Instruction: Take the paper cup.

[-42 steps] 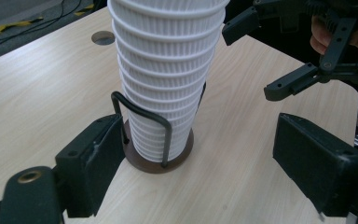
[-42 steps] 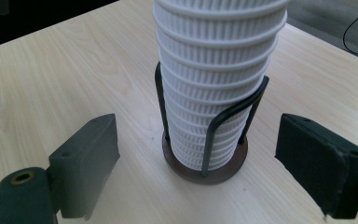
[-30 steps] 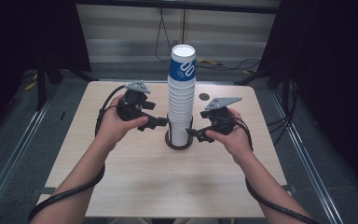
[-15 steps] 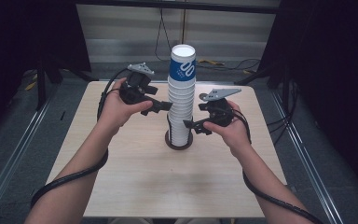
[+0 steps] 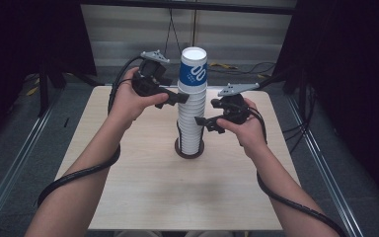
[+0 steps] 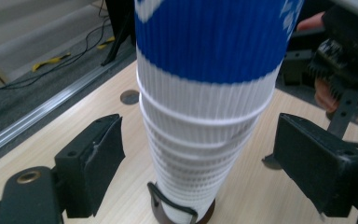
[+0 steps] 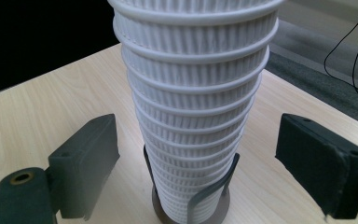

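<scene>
A tall stack of ribbed white paper cups (image 5: 191, 113) stands in a dark round holder (image 5: 189, 149) in the middle of the table; the top cup (image 5: 193, 71) has a blue band. My left gripper (image 5: 181, 98) reaches in from the left, just under the blue band. Its jaws straddle the cup stack (image 6: 205, 116) with a gap on each side, so it is open. My right gripper (image 5: 203, 123) comes from the right, lower on the stack. The stack (image 7: 193, 107) sits between its spread jaws, untouched.
The light wood table (image 5: 128, 197) has bare room in front of the holder and to both sides. Black cables trail from both grippers along the forearms. Metal rails and floor cables lie beyond the table edges. A small round hole (image 6: 129, 96) sits in the tabletop.
Both hands have risen along the stack, the left one more, from near the base to under the blue top cup. The stack has not moved.
</scene>
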